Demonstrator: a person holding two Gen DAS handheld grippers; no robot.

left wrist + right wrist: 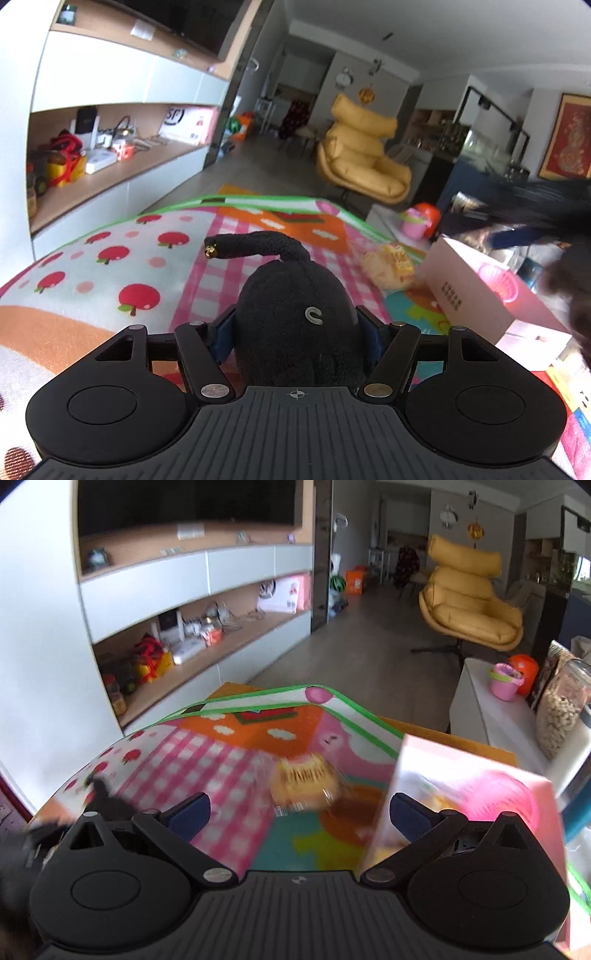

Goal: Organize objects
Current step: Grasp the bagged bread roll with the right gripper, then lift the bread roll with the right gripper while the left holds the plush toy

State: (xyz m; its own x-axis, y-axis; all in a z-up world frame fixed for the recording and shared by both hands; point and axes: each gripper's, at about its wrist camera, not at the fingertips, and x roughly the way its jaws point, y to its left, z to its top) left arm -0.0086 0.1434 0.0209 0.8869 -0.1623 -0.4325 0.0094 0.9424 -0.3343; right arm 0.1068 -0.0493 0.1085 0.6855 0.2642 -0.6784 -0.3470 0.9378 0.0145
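Two risks we see: our left gripper point(297, 332), clenching the black plush toy point(295, 317), could drop it; the released right gripper point(299, 812) may clip the pink cardboard box point(476, 790)

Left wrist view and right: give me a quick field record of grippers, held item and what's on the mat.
left gripper: shut on black plush
right gripper: open, nothing between the fingers
mat: colourful, apple print
snack bag: on mat, blurred
pink box: right of the snack bag
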